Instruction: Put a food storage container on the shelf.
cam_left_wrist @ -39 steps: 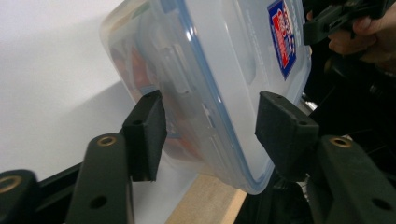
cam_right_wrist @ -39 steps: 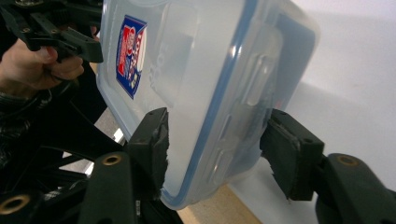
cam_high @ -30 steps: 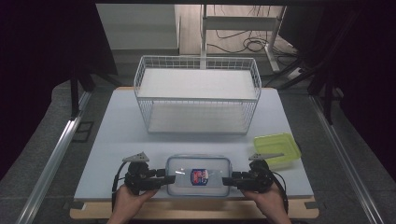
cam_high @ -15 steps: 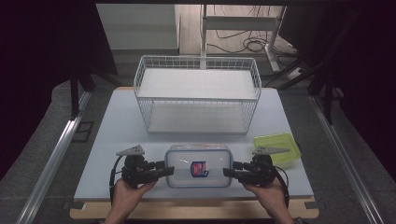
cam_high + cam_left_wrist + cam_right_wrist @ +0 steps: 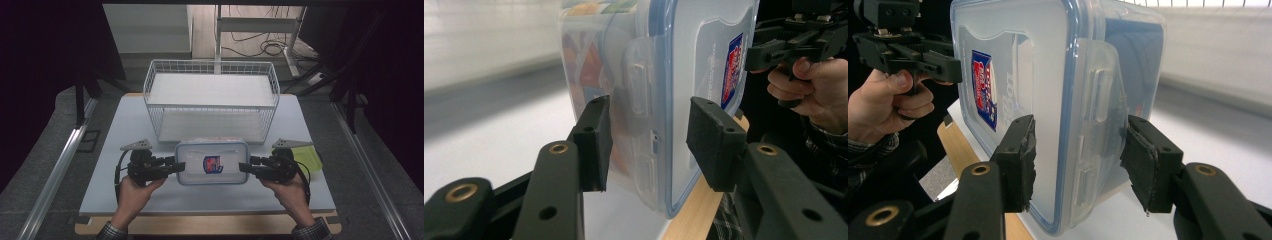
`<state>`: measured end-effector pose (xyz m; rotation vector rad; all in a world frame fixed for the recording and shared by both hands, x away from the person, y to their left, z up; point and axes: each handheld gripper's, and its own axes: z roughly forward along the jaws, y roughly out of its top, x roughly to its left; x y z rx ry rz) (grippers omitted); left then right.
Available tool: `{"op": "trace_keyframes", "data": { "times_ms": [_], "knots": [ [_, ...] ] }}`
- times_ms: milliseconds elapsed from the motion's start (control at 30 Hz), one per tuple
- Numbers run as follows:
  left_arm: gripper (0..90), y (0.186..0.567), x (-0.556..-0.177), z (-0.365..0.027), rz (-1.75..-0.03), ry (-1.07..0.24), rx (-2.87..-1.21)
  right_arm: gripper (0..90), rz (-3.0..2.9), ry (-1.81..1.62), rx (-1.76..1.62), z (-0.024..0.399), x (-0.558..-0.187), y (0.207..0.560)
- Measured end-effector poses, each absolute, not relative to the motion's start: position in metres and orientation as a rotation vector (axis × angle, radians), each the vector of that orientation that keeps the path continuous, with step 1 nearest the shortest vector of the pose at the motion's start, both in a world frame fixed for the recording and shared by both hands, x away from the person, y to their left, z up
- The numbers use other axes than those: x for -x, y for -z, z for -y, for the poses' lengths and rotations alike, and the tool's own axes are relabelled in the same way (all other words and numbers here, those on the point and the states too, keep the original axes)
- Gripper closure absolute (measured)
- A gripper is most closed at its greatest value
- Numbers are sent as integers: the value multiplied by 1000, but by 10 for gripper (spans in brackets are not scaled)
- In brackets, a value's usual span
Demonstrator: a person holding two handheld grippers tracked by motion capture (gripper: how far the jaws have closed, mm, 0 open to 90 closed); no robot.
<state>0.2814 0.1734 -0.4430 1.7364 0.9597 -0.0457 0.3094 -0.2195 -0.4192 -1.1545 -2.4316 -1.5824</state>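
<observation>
A clear plastic food container [image 5: 212, 162] with a blue-rimmed lid and a red-and-blue label hangs above the white table [image 5: 130, 130], just in front of the wire basket [image 5: 210, 100]. My left gripper [image 5: 176, 167] is shut on its left end, and my right gripper [image 5: 246, 167] is shut on its right end. In the left gripper view the pads clamp the side latch of the container [image 5: 704, 50], with my left gripper [image 5: 649, 145] astride lid and wall. In the right gripper view my right gripper [image 5: 1078, 160] pinches the other latch of the container [image 5: 1048, 65]. Colourful contents show faintly through the wall.
The white wire basket stands at the back middle of the table, its shelf bare. A yellow-green flat tray [image 5: 310, 159] lies on the table right of my right hand. A wooden strip [image 5: 200, 226] runs along the table's near edge.
Both grippers have carried the container up and away from the near edge, toward the wire basket. The grip on both ends is unchanged.
</observation>
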Motion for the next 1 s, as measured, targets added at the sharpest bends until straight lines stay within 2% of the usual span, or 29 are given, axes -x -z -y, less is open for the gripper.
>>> {"op": "trace_keyframes", "data": {
  "times_ms": [1000],
  "knots": [
    [538, 367, -330, -191, -932, -42, -1702, 492, 2413, 1717, 1116, 202, -364, 350]
  ]
}}
